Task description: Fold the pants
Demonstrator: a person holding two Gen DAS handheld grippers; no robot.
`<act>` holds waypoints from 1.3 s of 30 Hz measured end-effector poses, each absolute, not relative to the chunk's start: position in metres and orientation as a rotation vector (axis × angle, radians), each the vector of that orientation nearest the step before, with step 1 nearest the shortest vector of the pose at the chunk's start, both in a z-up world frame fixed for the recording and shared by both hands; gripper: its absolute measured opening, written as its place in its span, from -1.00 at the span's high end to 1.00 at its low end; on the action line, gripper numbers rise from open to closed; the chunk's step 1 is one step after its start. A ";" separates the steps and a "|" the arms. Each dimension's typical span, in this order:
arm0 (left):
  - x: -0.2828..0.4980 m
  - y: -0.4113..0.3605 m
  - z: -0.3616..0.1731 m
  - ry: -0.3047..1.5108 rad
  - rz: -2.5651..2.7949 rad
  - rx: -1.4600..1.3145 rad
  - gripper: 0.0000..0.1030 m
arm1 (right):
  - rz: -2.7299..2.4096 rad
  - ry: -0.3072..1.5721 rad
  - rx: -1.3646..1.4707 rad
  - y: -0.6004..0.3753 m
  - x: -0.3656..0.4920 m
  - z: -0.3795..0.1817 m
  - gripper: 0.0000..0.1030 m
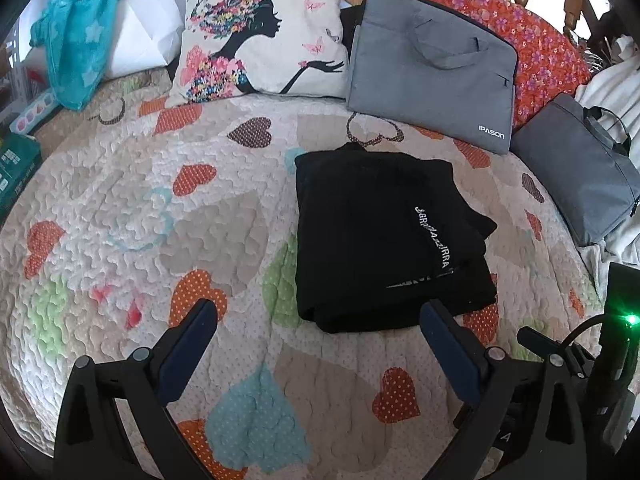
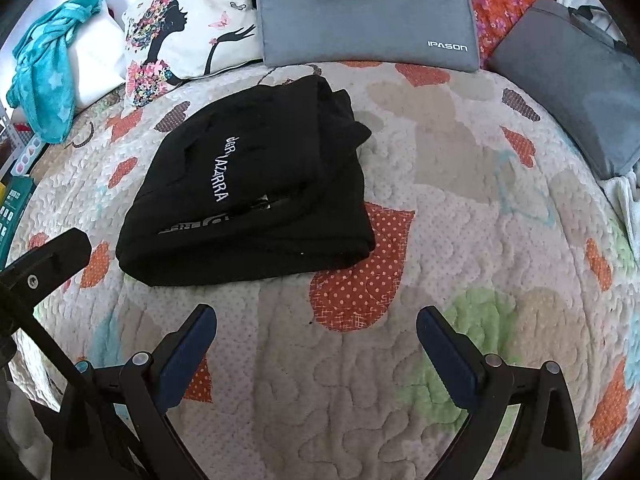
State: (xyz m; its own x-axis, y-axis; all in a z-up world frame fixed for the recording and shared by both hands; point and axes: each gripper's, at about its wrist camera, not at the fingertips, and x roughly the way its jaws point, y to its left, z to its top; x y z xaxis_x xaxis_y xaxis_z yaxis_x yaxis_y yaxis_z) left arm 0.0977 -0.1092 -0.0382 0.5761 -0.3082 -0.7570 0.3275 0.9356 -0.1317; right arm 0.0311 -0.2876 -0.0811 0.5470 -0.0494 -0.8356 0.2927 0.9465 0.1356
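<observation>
The black pants [image 1: 384,240] lie folded into a compact, layered rectangle on the bed's heart-patterned quilt [image 1: 160,216], towards its head end and just short of the things propped there, with white lettering running across the top layer. Neither tool touches them. The left tool [image 1: 318,320] hovers over the quilt with its blue-padded fingers [image 1: 200,320] spread wide and nothing between them; the near edge of the pants sits just beyond its right finger. The right tool [image 2: 316,324] is likewise wide apart and holding nothing, above bare quilt, with the pants [image 2: 256,184] ahead and to its left; part of the left tool's black frame shows at the left edge of that view. Along the head of the bed stand a cushion printed with a woman's silhouette [image 1: 264,36], a grey IPASON laptop bag [image 1: 432,68] leaning against an orange floral pillow [image 1: 544,52], and a second grey bag [image 1: 580,168] nearer the right-hand edge. A teal blanket [image 1: 80,36] is draped over a white pillow in the far left corner
</observation>
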 end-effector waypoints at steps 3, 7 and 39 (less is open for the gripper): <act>0.103 -0.108 -0.047 0.927 -0.349 0.025 -0.96 | -0.198 0.987 0.302 -0.292 0.033 -0.084 -0.98; 0.113 -0.102 -0.068 1.039 -0.333 -0.013 -0.96 | -0.180 1.034 0.446 -0.309 0.035 -0.099 -0.98; 0.223 -0.096 -0.081 1.207 -0.508 -0.351 -0.13 | 0.049 0.946 0.745 -0.383 0.124 -0.049 -0.76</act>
State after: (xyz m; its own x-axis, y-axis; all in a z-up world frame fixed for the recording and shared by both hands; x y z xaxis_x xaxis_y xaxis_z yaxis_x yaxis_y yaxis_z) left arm 0.2230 -0.0963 -0.0809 0.2662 -0.5478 -0.7931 0.1850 0.8366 -0.5157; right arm 0.1240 -0.3831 -0.0487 0.6028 0.3499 -0.7171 0.2741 0.7532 0.5980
